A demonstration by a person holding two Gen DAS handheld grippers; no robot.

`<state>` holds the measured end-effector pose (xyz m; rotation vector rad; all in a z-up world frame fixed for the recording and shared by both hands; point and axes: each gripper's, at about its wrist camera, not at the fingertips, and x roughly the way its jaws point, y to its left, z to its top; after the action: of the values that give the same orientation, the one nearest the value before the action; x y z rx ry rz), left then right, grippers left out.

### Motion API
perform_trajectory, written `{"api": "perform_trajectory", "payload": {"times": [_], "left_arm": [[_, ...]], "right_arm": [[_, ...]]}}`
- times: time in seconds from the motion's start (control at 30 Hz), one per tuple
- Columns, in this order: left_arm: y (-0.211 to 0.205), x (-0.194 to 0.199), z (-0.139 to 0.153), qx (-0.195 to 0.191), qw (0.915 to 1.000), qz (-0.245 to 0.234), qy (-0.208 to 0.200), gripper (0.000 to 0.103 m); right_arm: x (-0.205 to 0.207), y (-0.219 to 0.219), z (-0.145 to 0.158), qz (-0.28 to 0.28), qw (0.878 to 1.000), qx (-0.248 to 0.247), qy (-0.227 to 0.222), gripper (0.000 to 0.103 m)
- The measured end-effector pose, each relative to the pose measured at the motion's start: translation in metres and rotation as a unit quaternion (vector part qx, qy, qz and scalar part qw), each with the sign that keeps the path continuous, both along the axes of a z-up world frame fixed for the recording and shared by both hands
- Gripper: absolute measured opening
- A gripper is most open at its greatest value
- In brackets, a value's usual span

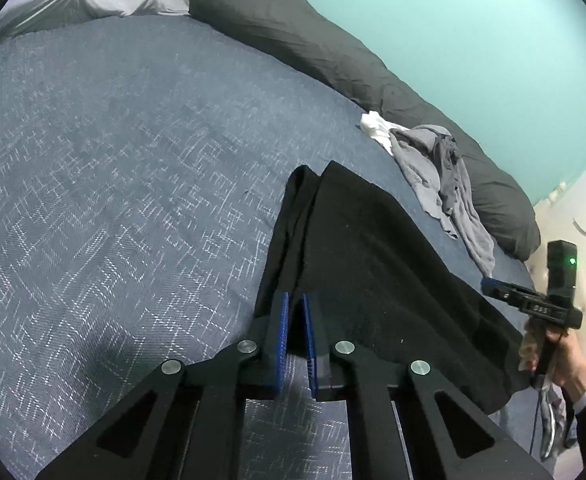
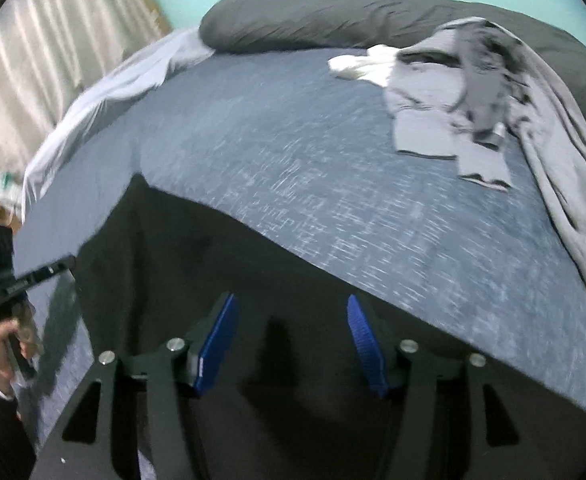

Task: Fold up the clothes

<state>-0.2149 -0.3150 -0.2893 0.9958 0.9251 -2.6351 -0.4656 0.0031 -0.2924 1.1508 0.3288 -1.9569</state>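
Left hand-held gripper [image 1: 295, 312]: blue ribbed pads nearly together, appear to pinch edge of black garment [image 1: 373, 260]; pinch point partly hidden. Right hand-held gripper [image 2: 291, 320]: jaws spread wide, hovering over same garment, gripping nothing.

Black garment: matte, dense knit, draped over near edge of bed [image 1: 113, 160], one ridge bunched up.

Judged step: handling black piece for fold; whether spreading flat or mid-fold, unclear.

Beyond: rumpled grey garment [image 2: 473, 92], white cloth [image 2: 357, 65], both against dark bolster pillow [image 1: 293, 32]. Bedspread blue, flecked weave.
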Motion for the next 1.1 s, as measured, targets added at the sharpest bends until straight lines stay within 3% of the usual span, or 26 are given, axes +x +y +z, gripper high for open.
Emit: {"api": "perform_trajectory", "payload": {"times": [0.23,0.3,0.43,0.47,0.73,0.87,1.1], "left_arm": [[0.001,-0.001,0.000,-0.002,1.0000,-0.001,-0.002,0.008],[0.001,-0.001,0.001,-0.001,1.0000,-0.001,-0.003,0.008],[0.001,-0.002,-0.002,0.003,1.0000,0.000,-0.006,0.009],[0.000,-0.003,-0.002,0.003,1.0000,0.000,-0.007,0.009],[0.000,-0.002,-0.004,0.001,1.0000,0.001,-0.010,0.009],[0.001,-0.002,-0.003,-0.001,0.9999,0.001,-0.011,0.009],[-0.003,-0.001,-0.004,0.006,0.9999,0.004,-0.011,0.009]], "right_arm": [[0.008,-0.028,-0.022,0.062,0.995,0.076,0.024,0.057],[0.006,-0.031,-0.027,0.067,0.994,0.086,0.026,0.044],[0.003,-0.030,-0.030,0.069,0.993,0.092,0.034,0.006],[0.003,-0.030,-0.028,0.072,0.993,0.091,0.037,0.004],[-0.002,-0.015,0.006,0.039,0.995,0.046,0.082,0.003],[-0.011,-0.023,0.001,0.021,0.994,0.063,0.088,0.003],[-0.017,-0.026,-0.013,-0.021,0.996,0.060,0.060,0.004]]}}
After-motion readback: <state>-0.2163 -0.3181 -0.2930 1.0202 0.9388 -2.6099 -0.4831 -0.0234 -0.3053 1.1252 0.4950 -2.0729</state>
